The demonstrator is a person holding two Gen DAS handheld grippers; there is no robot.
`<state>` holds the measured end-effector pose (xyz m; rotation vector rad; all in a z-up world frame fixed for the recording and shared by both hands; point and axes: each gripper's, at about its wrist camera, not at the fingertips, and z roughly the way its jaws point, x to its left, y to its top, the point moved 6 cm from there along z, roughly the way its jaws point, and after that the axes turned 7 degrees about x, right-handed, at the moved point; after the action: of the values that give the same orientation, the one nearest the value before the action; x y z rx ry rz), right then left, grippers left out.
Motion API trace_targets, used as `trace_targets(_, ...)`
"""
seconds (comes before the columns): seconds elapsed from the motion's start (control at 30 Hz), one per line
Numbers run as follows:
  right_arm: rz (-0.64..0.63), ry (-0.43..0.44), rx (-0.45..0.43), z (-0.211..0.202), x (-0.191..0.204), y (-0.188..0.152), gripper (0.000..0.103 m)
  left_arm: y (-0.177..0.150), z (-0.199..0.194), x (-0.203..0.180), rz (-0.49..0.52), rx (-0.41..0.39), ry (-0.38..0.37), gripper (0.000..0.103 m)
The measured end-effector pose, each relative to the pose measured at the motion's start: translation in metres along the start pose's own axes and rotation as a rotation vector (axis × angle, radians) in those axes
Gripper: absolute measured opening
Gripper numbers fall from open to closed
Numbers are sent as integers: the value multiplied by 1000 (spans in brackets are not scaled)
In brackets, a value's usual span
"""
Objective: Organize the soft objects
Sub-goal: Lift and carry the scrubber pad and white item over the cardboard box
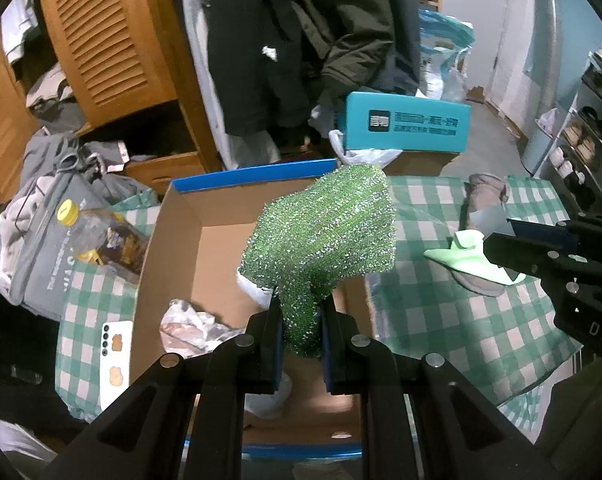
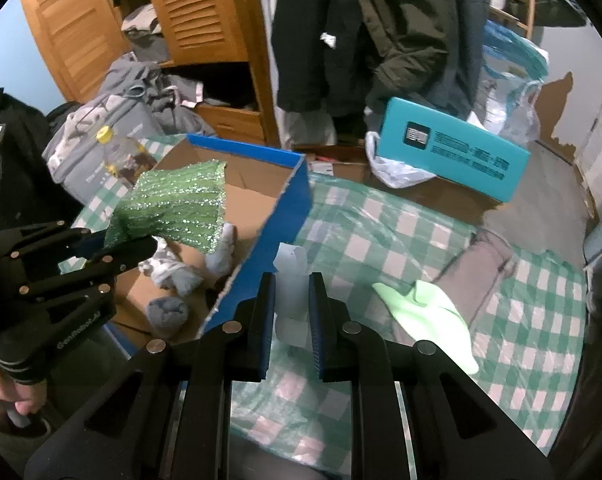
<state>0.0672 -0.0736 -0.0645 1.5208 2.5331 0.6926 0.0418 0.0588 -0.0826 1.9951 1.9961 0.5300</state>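
Above the open cardboard box [image 1: 173, 248], at twelve o'clock from the left gripper [image 1: 301, 332]: jaws pinching the lower end of a green sparkly cloth [image 1: 321, 232], clear of the box floor. Long axis rising from the jaws toward one o'clock, wide end uppermost, leaning on the far blue rim. Right gripper [image 2: 292, 312]: jaws clamped on a small pale translucent sheet [image 2: 291, 280], over the checked tabletop [image 2: 381, 232] just right of the box's blue wall. Carrying step, judging by this. Next: lower the cloth, spread the jaws, drop beside the grey socks [image 2: 169, 308]. Light green cloth [image 2: 425, 312] at three o'clock, not yet gathered.
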Motion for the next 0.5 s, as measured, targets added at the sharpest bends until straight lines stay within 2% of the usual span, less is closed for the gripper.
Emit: trace_targets(0.5, -77, 42, 39, 27, 53, 16, 15, -14, 14, 42, -72, 40, 24, 15)
